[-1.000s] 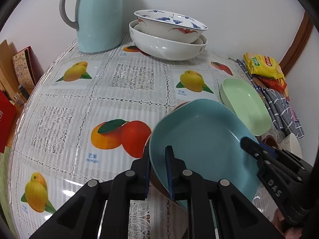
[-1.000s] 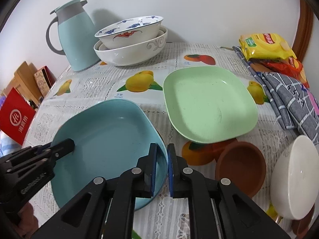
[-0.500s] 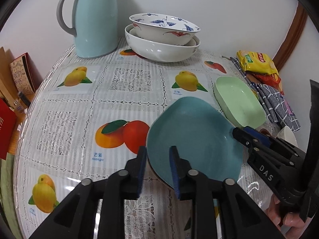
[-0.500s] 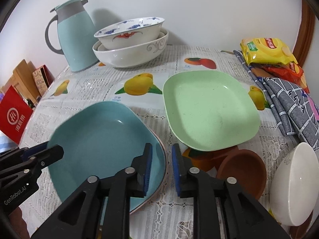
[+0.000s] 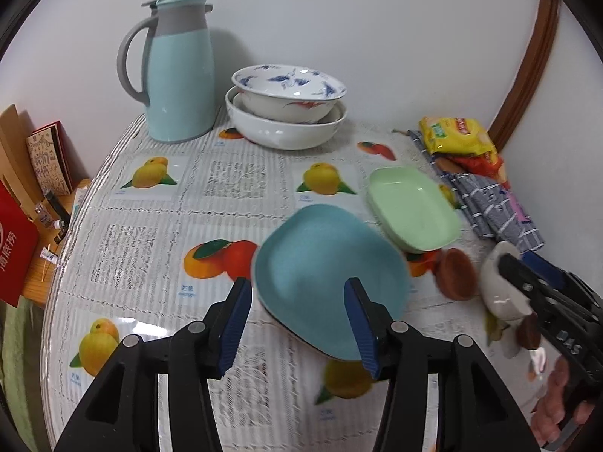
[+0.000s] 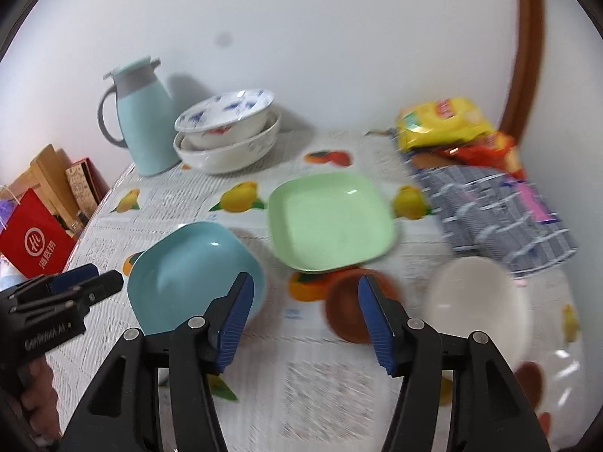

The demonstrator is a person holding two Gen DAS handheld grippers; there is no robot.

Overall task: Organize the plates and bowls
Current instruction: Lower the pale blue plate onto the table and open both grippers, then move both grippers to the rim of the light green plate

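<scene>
A blue square plate (image 5: 328, 267) (image 6: 192, 267) rests on another dish on the fruit-print tablecloth. A green square plate (image 5: 412, 207) (image 6: 331, 222) lies to its right. A small brown bowl (image 5: 456, 273) (image 6: 354, 309) and a white bowl (image 5: 501, 290) (image 6: 478, 301) sit near the front right. Two stacked white patterned bowls (image 5: 288, 109) (image 6: 230, 132) stand at the back. My left gripper (image 5: 297, 324) is open and empty, above and in front of the blue plate. My right gripper (image 6: 305, 316) is open and empty, between the blue plate and the brown bowl.
A pale blue thermos jug (image 5: 177, 71) (image 6: 139, 116) stands at the back left. Snack packets (image 5: 458, 139) (image 6: 448, 124) and a checked cloth (image 5: 493, 207) (image 6: 501, 211) lie along the right edge. A red bag (image 6: 34, 241) and boxes stand off the table's left edge.
Both grippers have opened and let go of the blue plate, which now rests on the dish below. Both have pulled back and risen; the right view has swung to the right.
</scene>
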